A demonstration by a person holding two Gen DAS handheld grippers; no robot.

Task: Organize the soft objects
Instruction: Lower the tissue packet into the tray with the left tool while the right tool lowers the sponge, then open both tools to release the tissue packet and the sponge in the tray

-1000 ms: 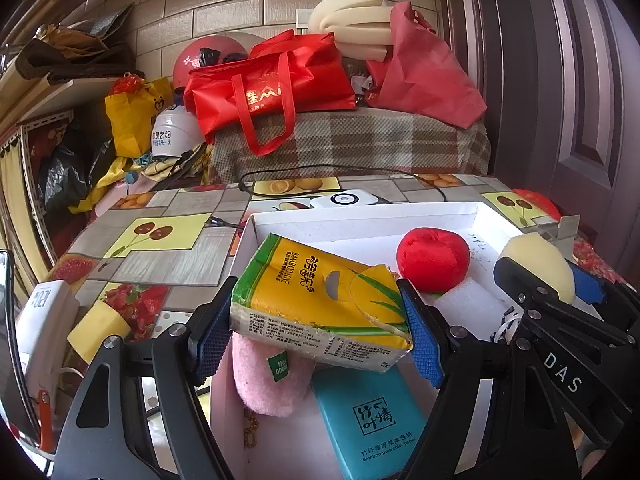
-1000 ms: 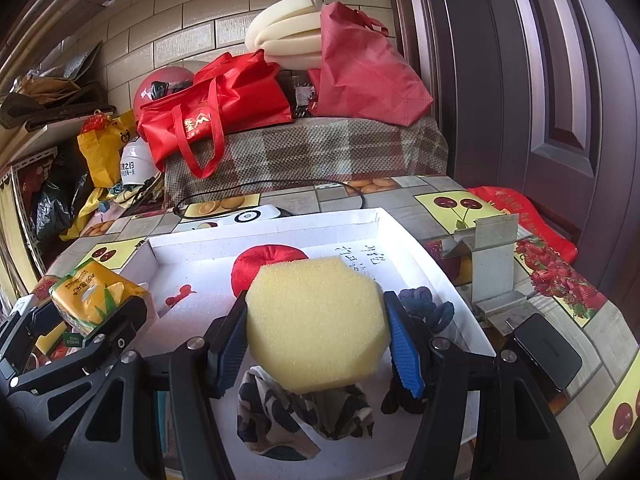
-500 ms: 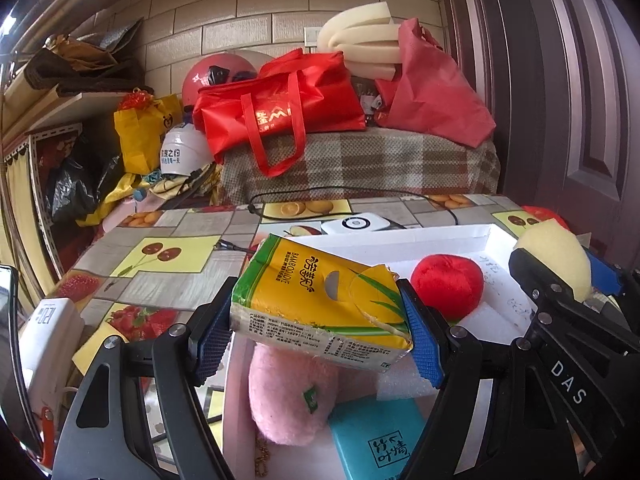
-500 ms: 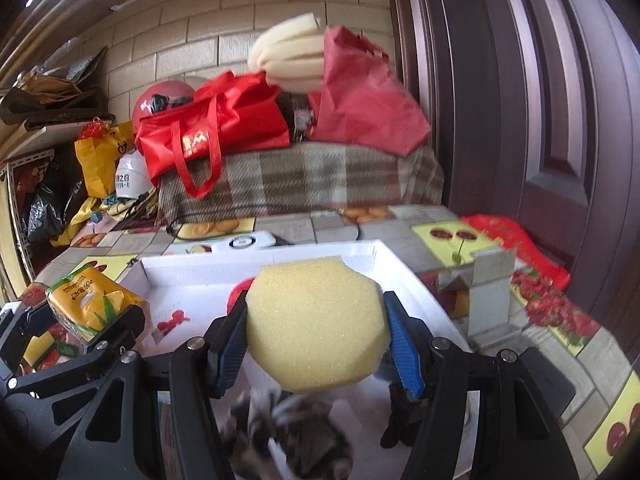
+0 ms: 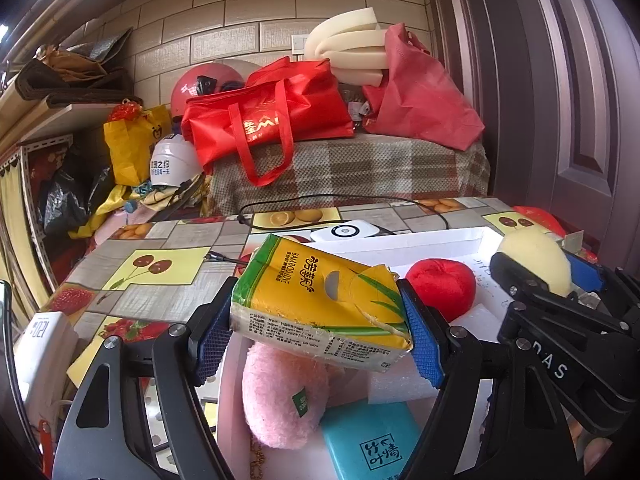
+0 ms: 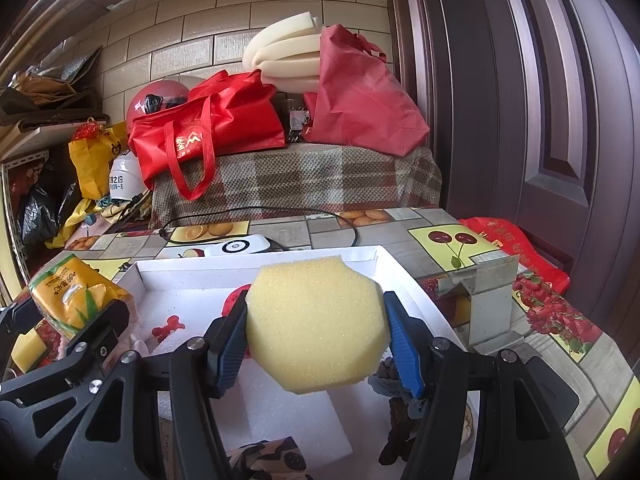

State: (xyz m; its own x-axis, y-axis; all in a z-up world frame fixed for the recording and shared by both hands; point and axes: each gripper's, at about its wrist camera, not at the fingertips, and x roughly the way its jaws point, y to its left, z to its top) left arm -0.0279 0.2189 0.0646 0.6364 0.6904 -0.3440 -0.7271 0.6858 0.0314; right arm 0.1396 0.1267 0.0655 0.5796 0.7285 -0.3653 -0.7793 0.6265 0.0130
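Seemingly midway, the left tongs (image 5: 320,330) grip a tissue pack (image 5: 320,308), the right tongs (image 6: 316,342) a sponge (image 6: 318,326), both unplaced above the half-filled box (image 6: 256,270).

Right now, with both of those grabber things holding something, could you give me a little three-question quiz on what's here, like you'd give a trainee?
1. True or false: the left gripper holds a yellow tissue pack between its blue fingers.
2. Which item does the right gripper hold? A) red plush apple B) yellow sponge C) pink plush toy
3. Fill in: the red plush apple lies inside the white ____.

Key:
1. True.
2. B, the yellow sponge; the pink plush toy lies in the box below the tissue pack.
3. box.
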